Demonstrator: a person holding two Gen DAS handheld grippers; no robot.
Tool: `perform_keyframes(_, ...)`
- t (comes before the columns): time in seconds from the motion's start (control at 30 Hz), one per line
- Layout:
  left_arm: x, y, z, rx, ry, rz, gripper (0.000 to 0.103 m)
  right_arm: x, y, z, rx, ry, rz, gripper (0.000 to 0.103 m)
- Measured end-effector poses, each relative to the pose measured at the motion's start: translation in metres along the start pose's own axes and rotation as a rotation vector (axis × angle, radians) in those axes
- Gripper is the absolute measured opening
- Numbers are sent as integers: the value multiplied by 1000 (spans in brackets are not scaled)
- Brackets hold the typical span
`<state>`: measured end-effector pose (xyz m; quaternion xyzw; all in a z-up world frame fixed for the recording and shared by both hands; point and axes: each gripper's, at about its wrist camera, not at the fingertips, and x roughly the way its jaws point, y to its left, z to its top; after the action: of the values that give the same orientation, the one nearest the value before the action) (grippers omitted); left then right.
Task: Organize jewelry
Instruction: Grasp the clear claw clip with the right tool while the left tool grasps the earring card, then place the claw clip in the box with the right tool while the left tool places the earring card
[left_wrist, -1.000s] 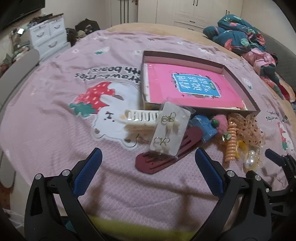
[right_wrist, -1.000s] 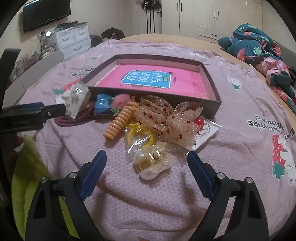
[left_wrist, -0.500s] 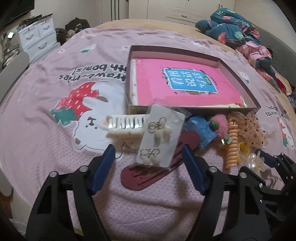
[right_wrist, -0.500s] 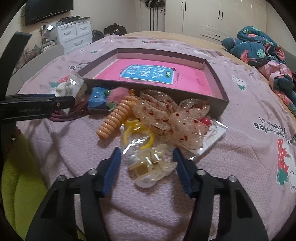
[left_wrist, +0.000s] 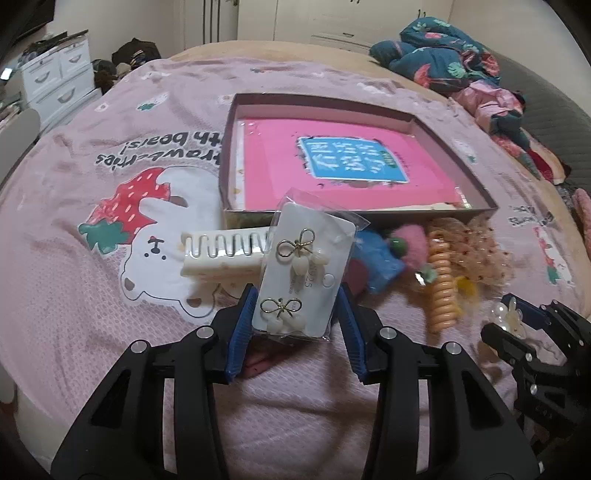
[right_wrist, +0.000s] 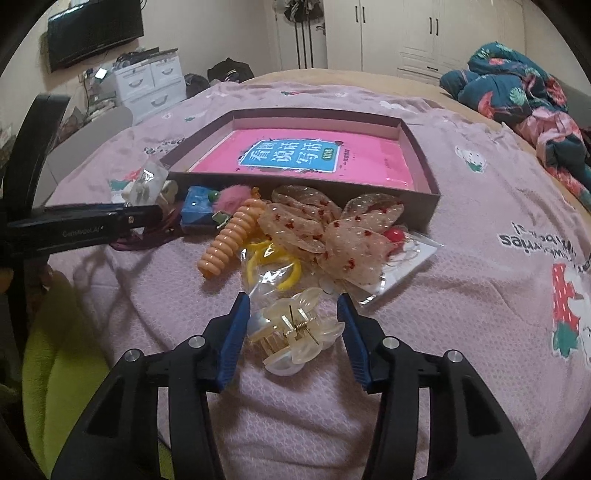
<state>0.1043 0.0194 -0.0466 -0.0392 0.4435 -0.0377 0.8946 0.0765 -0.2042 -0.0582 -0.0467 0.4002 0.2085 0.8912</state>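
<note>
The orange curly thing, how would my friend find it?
Look just in front of the big box with the pink book. In the pile there, the orange spiral hair tie lies beside the dotted bow: it alone is coiled like a phone cord.

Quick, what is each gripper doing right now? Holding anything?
Left gripper: closed onto the earring card.
Right gripper: pads either side of the clear hair claw; grip cannot be told.
</note>
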Motion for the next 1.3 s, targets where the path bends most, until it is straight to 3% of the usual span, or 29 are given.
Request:
perform_keyframes(0.3,-18,-15,11,1,-35,-54,35,-24,-20,5,60,-31,-27,48)
perform_keyframes(0.63,-9,-19,44,-23,-49,-67,35,-30,-51,33,98,-84,-78,47)
perform_keyframes(0.9,10,-4,68,-93,-11,-101,35,-20,-71,63,117,-129,-100,47)
perform_keyframes(1.3,41,21,105,-124,38,-66,36,20,-78,103,86,-125,-89,47)
